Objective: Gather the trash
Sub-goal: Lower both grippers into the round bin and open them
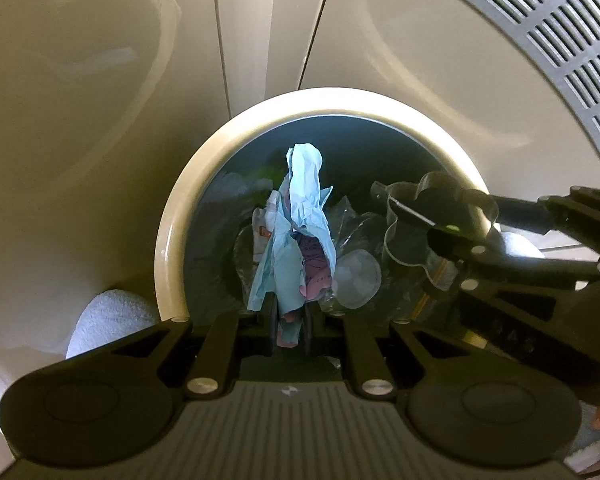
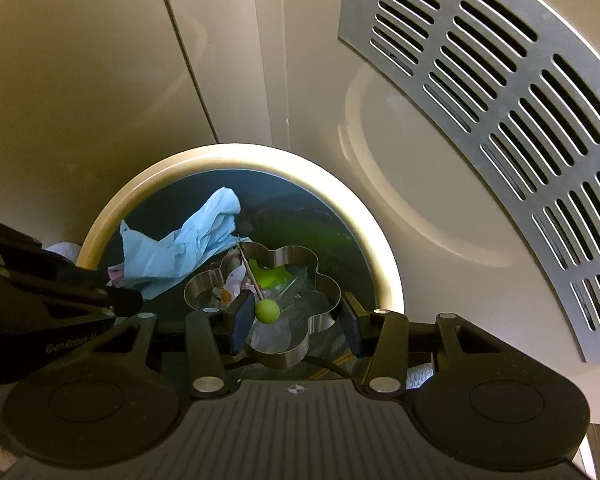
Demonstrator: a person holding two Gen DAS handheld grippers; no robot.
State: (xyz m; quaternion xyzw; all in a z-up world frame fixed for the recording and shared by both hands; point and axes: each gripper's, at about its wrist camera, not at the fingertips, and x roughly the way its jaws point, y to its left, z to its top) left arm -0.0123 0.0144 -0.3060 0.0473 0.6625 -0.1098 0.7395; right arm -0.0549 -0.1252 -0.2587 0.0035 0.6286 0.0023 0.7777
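A round bin with a cream rim (image 1: pixel 172 240) lies straight below both grippers. My left gripper (image 1: pixel 290 320) is shut on a crumpled light-blue paper wrapper (image 1: pixel 300 216) with pink print, which hangs over the bin's mouth. My right gripper (image 2: pixel 296 320) is shut on a flower-shaped metal ring mould (image 2: pixel 284 356) with a wire handle ending in a green knob (image 2: pixel 267 311). It holds the mould over the bin (image 2: pixel 384 264). In the right wrist view the blue wrapper (image 2: pixel 180 248) and the left gripper (image 2: pixel 120 300) are at the left. The mould (image 1: pixel 404 216) shows at the right of the left wrist view.
Inside the bin lie clear plastic pieces, a round translucent lid (image 1: pixel 356 276) and something green (image 2: pixel 308 232). Cream cabinet panels stand behind it. A grey slotted vent grille (image 2: pixel 500 120) is at the right. A white towel-like cloth (image 1: pixel 108 316) sits left of the bin.
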